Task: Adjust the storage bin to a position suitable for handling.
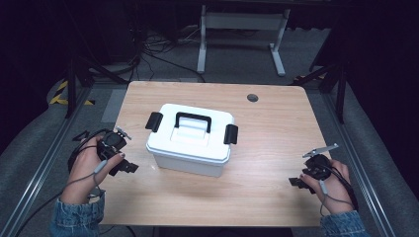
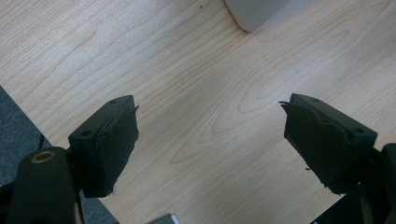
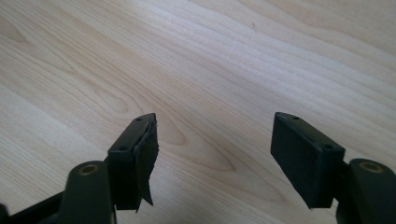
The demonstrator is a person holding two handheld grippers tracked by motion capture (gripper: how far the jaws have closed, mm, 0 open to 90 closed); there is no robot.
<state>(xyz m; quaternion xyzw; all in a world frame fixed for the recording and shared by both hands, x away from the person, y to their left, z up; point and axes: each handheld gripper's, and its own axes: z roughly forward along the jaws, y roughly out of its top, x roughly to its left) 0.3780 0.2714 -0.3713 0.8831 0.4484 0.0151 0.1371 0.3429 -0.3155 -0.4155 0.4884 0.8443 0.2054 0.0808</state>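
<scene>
A white lidded box with a black handle and black side latches sits mid-table, long axis running 10 to 4 o'clock. Bare wood surrounds it. The left gripper at 8 o'clock and right gripper at 4 both gape wide, holding nothing.

A light wood-grain table with rounded corners stands on grey carpeted floor, a small round dark grommet set near its far edge. Directly on its surface sits a white plastic storage box, lid closed, with a black carrying handle on top and black latches at both ends, placed slightly left of the tabletop's centre
</scene>
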